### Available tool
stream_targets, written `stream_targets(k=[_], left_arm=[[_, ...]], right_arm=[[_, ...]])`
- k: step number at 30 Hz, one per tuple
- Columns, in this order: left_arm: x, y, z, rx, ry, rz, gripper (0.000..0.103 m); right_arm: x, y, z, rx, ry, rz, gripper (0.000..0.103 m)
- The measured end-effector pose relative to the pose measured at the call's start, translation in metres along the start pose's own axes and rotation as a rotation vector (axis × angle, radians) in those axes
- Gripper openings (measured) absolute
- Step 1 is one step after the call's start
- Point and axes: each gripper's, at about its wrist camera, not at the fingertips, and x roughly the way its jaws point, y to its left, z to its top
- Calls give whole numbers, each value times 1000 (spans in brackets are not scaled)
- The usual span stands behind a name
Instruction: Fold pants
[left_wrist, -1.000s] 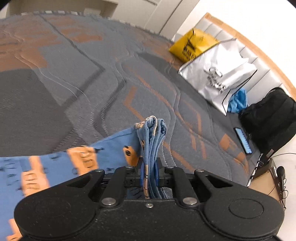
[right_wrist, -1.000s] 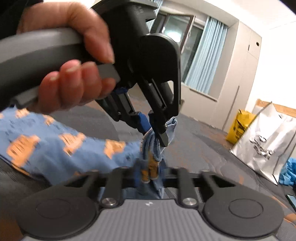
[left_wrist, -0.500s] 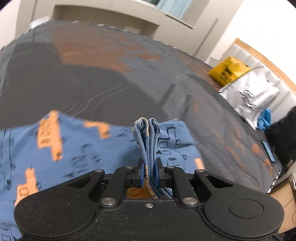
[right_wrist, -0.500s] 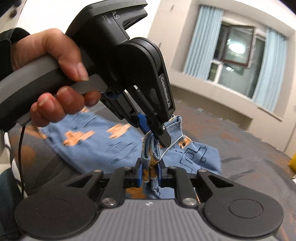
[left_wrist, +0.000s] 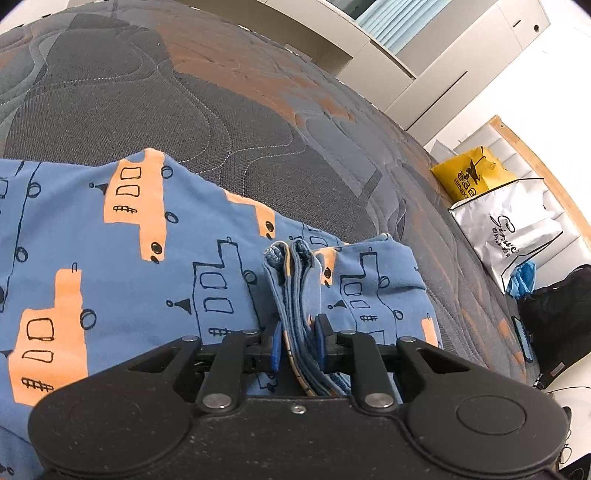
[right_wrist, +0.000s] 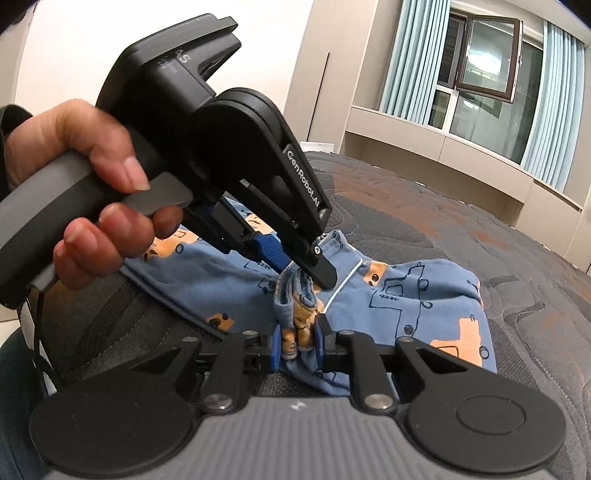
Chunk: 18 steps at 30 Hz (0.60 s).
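The blue pants (left_wrist: 129, 258) with orange vehicle prints lie spread on the bed, one end doubled over onto the rest. My left gripper (left_wrist: 297, 347) has a bunched edge of the pants between its blue pads. Its jaws are opening, and the cloth still fills the gap. In the right wrist view the left gripper (right_wrist: 299, 267) is held by a hand (right_wrist: 92, 177) just above the pants (right_wrist: 424, 302). My right gripper (right_wrist: 297, 347) pinches a neighbouring bunch of the same edge; its jaws ease open slightly around the cloth. A white drawstring (right_wrist: 343, 288) trails from the bunch.
The grey and orange quilted bed cover (left_wrist: 184, 92) stretches beyond the pants. At the bed's far right lie a yellow bag (left_wrist: 469, 177), a white bag (left_wrist: 517, 229), a black backpack (left_wrist: 554, 314) and a phone (left_wrist: 521, 336). A window with curtains (right_wrist: 480, 66) is behind the bed.
Both grippers have carried the gathered edge across and down, so the doubled part now rests on the spread pants. The left pads stand slightly wider apart.
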Motion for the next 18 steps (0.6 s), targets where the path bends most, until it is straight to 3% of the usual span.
stream_targets(k=[16, 18], left_arm=[[0, -2, 0, 2, -2, 13, 21], [-1, -3, 0, 3, -4, 16, 16]], right_arm=[[1, -6, -5, 33, -12, 2, 23], [1, -7, -6, 39, -16, 3, 23]])
